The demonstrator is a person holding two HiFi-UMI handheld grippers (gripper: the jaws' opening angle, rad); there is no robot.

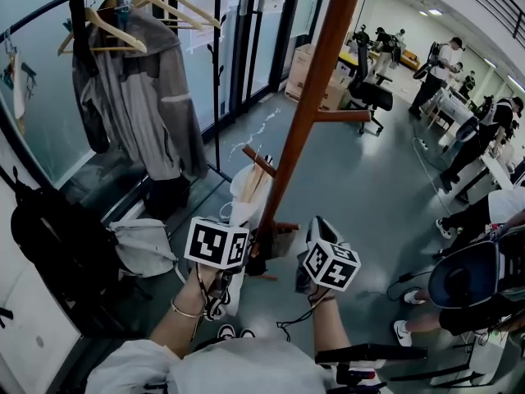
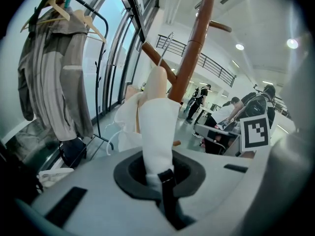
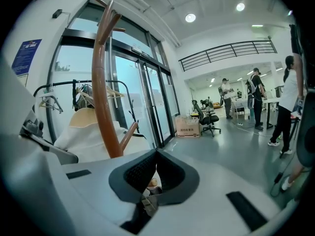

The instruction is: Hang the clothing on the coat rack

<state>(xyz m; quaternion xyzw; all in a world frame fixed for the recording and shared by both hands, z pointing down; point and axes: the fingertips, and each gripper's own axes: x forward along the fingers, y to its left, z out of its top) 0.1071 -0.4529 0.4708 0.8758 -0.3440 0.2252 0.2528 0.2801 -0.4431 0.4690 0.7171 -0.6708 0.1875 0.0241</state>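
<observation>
The brown wooden coat rack (image 1: 305, 109) rises in the middle of the head view. A white garment (image 1: 244, 191) on a wooden hanger hangs beside its lower left peg (image 1: 258, 161). My left gripper (image 1: 246, 257) is shut on the garment's lower part. In the left gripper view the white cloth (image 2: 157, 127) runs up from the jaws (image 2: 158, 170) to the hanger (image 2: 156, 80), whose wire hook (image 2: 165, 45) stands by the peg. My right gripper (image 1: 316, 228) is right of the pole. Its pads meet at the tip (image 3: 156, 152) and I see nothing held.
A black clothes rail with a grey jacket (image 1: 143, 89) and bare wooden hangers stands at the left by the glass wall. A black backpack (image 1: 57, 245) and a grey bag (image 1: 143, 245) lie below it. People (image 1: 480, 138), desks and an office chair (image 1: 369, 93) fill the right.
</observation>
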